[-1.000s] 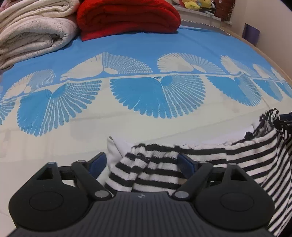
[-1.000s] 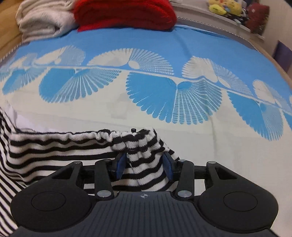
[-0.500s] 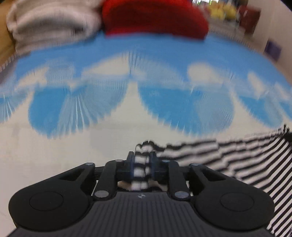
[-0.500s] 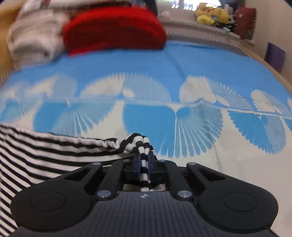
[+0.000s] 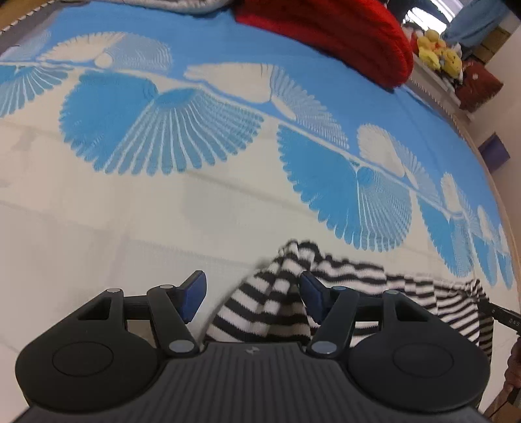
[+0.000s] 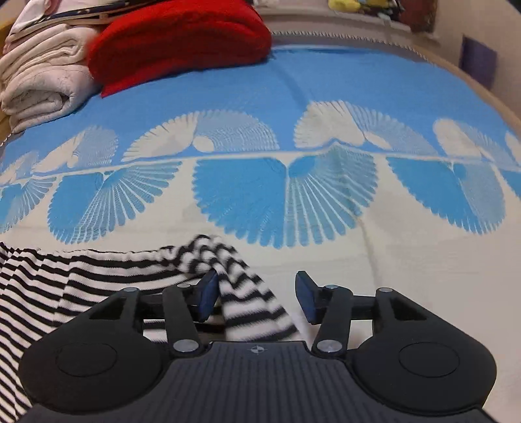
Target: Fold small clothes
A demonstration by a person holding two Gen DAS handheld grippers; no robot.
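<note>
Left wrist view: left claw opening, pads apart. A bunched corner of the striped garment lies between them, resting against the right pad and clear of the left pad; not gripped. The rest of the garment trails right along the near edge of the bed, over the cream part of the blue-and-cream cover. Red blanket far right, yellow soft toys beyond it.

Right wrist view: right claw also opening. The garment's other bunched corner sits between the pads, against the left one and clear of the right; released, lying on the bed. The cloth spreads away to the left. Red blanket and folded cream quilt at the far left.

Handling, as judged: a light, soft knit, limp, will sag and crease wherever unsupported. Not slippery or fragile. Best taken at the corners or the hem edge, one claw each side, pinching both layers.
</note>
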